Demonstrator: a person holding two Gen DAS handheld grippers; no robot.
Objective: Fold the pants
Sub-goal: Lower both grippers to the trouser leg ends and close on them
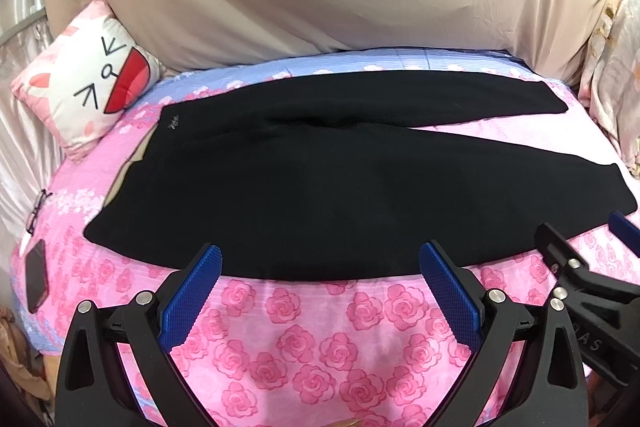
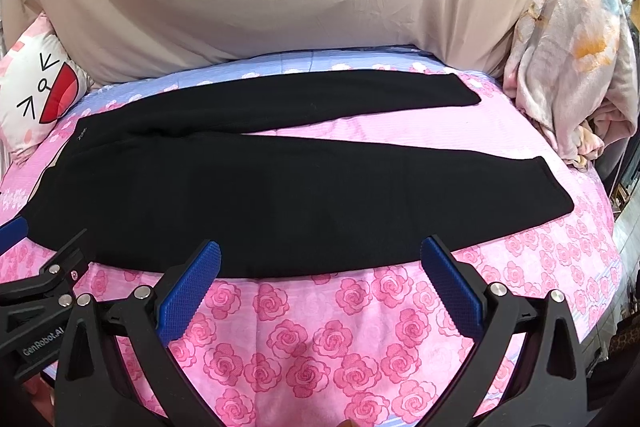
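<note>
The black pants (image 1: 320,183) lie flat on the bed (image 1: 304,339), on the pink rose sheet, waist to the left and both legs reaching right. They look soft and floppy, so they will bend and sag when lifted, and maybe feel a bit thick. The left claw (image 1: 320,267) is wide and holds nothing. The right claw (image 2: 320,263) is wide too. A good place to pinch is the near edge, by the waist and the leg end.

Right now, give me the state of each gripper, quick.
Left gripper: jaws open, holding nothing, just short of the black pants.
Right gripper: jaws open, holding nothing.
</note>
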